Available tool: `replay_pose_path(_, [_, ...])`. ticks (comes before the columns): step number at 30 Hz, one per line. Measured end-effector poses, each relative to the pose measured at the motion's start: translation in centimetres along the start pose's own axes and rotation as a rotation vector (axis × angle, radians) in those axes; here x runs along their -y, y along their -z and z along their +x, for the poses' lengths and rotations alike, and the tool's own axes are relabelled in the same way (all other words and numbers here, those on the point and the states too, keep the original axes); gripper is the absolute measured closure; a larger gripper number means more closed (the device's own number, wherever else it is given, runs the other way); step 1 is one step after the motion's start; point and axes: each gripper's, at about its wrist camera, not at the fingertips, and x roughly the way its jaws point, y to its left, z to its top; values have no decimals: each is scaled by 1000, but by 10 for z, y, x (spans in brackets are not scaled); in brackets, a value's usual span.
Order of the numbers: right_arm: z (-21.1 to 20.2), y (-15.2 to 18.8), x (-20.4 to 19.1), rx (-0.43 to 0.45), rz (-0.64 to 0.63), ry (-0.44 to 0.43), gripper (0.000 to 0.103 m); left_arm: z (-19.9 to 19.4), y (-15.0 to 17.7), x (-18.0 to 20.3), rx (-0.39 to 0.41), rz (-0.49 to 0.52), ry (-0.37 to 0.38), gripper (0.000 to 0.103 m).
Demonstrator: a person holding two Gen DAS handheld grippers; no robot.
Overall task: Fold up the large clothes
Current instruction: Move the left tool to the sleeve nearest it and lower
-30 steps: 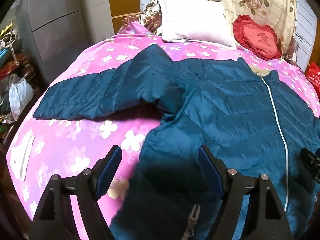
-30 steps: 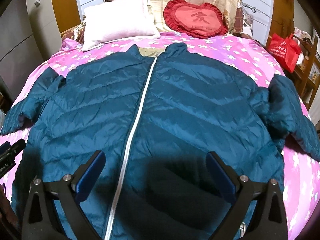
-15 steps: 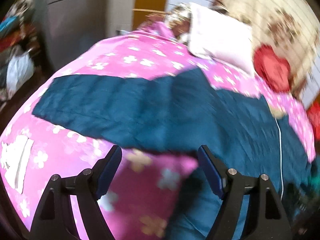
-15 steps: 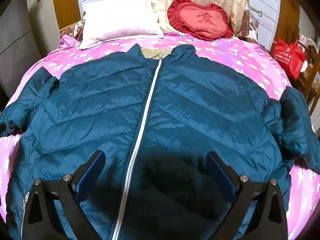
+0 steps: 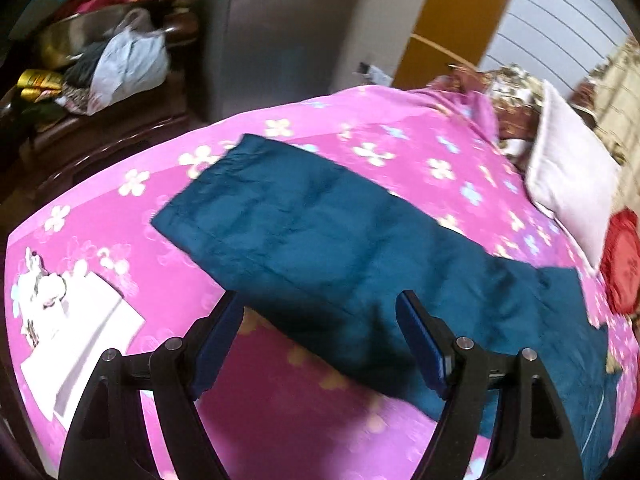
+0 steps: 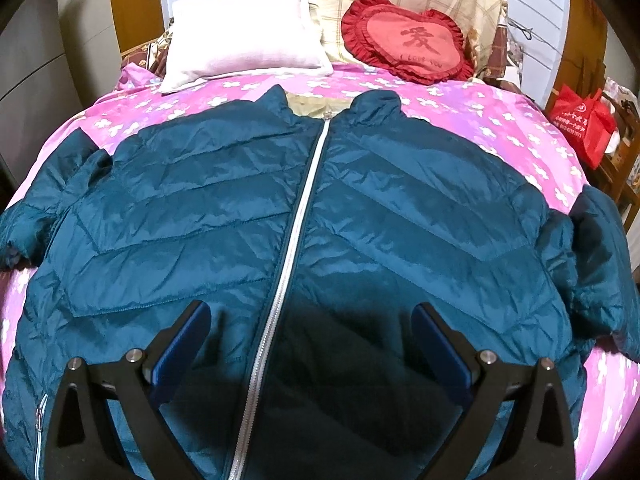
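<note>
Both hand-held grippers [image 5: 320, 336] [image 6: 310, 340] gape empty above the teal jacket [image 6: 312, 220] (zipped).

At the head of my bed a white pillow [image 6: 244, 32] lies beside a red heart-shaped cushion [image 6: 412, 42], both on the pink flowered bedspread [image 6: 480, 120]. A red bag [image 6: 582, 124] sits off to my right. A white plastic bag [image 5: 128, 64] rests among clutter by the grey wardrobe [image 5: 280, 32].

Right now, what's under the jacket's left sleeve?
The sleeve lies flat on the pink floral bedspread. The white paper sits beside it, uncovered. Anything beneath the sleeve itself is hidden.
</note>
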Motion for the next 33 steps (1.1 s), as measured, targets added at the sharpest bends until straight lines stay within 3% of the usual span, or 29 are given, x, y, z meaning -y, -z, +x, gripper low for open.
replay_pose_path(4, [1, -2, -2, 1, -1, -5, 1, 6, -7, -16, 10, -57, -32, 45])
replay_pose_path(18, [2, -3, -12, 3, -22, -7, 1, 21, -19, -60, -32, -201, -27, 45])
replay_pose_path(30, [4, -4, -14, -1, -22, -6, 1, 38, -25, -70, -41, -253, -57, 45])
replay_pose_path(33, [6, -4, -14, -8, -17, -9, 1, 42, -26, -62, -33, -215, -83, 44])
